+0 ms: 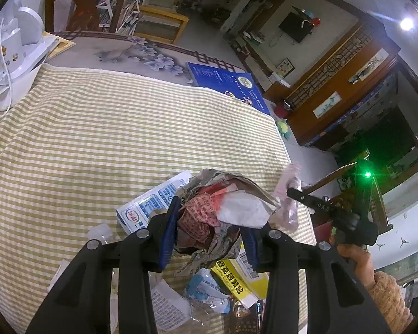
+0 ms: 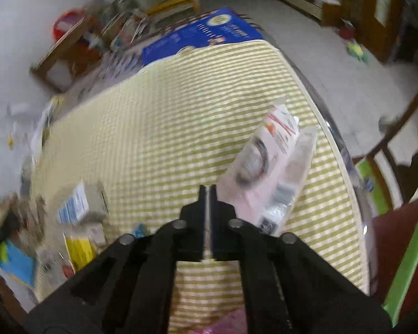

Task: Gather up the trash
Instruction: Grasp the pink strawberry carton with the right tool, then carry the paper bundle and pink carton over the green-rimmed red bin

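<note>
Left wrist view, upper left: white glossy plastic appliance (image 1: 19, 44) with a thin cord, on the table's flower-printed cover (image 1: 131, 53). Centre: soft yellow-and-white checked cloth (image 1: 125, 128), woven look, flat. Upper centre right: blue glossy book (image 1: 225, 83), rectangular, lying partly on the cloth edge. Lower centre: left gripper (image 1: 209, 225), black arms with blue ribbed pads, clamped on a crumpled paper wad (image 1: 223, 208), newspaper grey with red print and a white patch, jagged creased folds. Just left of it, a blue-white cardboard carton (image 1: 150, 203), boxy, lying flat. Below the wad, a yellow box (image 1: 237, 278) and printed leaflets (image 1: 167, 303), also clear crinkly plastic. Lower right: a hand (image 1: 356, 261) in a fuzzy sleeve holds the right gripper (image 1: 295, 192), tip at a pale pink plastic wrapper (image 1: 289, 192)

Right wrist view, blurred: right gripper (image 2: 208, 192) with jaws nearly together, a thin slit left, nothing visibly between them. Pink-white wrapper (image 2: 267, 161), shiny, elongated, lies on the cloth just right of the tips
</note>
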The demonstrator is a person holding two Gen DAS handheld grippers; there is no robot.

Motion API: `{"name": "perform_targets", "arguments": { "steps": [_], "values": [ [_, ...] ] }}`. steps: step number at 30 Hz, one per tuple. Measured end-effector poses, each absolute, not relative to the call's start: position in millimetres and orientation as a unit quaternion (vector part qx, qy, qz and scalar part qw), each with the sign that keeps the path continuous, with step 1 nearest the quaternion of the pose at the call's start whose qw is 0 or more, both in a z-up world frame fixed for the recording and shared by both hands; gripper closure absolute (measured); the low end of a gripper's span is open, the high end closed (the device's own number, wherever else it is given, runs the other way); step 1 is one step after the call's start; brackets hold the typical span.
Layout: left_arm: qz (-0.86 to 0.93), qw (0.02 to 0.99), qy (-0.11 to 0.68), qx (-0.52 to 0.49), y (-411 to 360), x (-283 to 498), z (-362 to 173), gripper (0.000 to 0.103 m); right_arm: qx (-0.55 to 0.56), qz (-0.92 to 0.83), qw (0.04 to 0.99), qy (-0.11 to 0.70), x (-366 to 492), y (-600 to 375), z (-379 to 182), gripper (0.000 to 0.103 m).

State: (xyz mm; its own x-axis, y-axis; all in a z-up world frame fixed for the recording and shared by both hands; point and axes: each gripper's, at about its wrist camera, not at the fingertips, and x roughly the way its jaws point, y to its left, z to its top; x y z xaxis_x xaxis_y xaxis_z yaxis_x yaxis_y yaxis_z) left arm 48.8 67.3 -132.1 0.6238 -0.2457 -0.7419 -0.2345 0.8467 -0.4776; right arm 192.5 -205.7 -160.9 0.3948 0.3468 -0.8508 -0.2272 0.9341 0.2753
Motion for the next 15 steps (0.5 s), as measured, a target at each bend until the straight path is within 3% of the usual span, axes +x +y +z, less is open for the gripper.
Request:
{"name": "perform_targets", "arguments": {
  "steps": [2, 6, 12, 13, 15],
  "values": [
    [-0.004, 0.857, 0.435, -0.276, 68.0, 49.4, -133.8, 0.065, 0.064, 0.142, 0.860, 0.485, 187.7, -211.5, -150.8, 0.021],
    [-0.004, 0.855, 0.438, -0.277, 69.3, 51.6, -136.1, 0.065, 0.059, 0.062, 0.859, 0.505, 199.6, -221.6, -161.5, 0.013],
    [-0.014, 0.856, 0.439, -0.273, 64.2, 56.3, -136.0, 0.065, 0.085, 0.060, 0.813, 0.573, 215.0, -225.2, -209.6, 0.016],
    [-0.016, 0.856, 0.439, -0.272, 63.5, 56.7, -135.2, 0.065, 0.088, 0.064, 0.814, 0.571, 212.8, -221.2, -209.2, 0.028],
    [-0.017, 0.858, 0.438, -0.269, 62.1, 57.1, -134.0, 0.065, 0.083, 0.074, 0.821, 0.560, 209.5, -217.4, -202.0, 0.040]
  ]
}}
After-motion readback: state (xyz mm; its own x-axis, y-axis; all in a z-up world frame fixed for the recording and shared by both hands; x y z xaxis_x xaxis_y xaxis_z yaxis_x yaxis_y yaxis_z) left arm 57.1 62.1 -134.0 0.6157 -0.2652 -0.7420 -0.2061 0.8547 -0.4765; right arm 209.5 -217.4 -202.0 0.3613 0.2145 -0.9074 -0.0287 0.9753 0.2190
